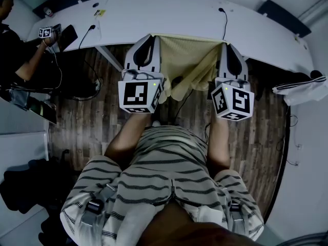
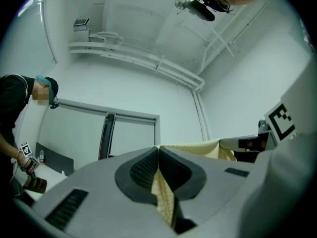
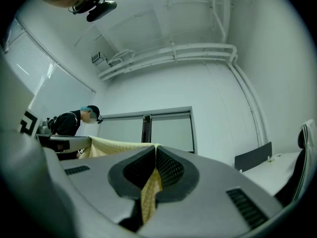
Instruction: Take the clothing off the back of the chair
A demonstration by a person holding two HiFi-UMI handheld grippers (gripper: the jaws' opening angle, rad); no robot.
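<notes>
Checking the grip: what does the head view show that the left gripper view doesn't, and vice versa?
Only the head view: the yellow cloth draping down from the left gripper and right gripper, and the wooden floor. Only the left gripper view: its jaws pressed together on the cloth's edge, and ceiling pipes. Both: the cloth, the right gripper, a bystander at the left.

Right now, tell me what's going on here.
A person works with a hand-held gripper in each hand. The left hand-held gripper and the right hand-held gripper are each shut on the top edge of a pale yellow garment. It hangs spread between them, held up in front of the white table.
</notes>
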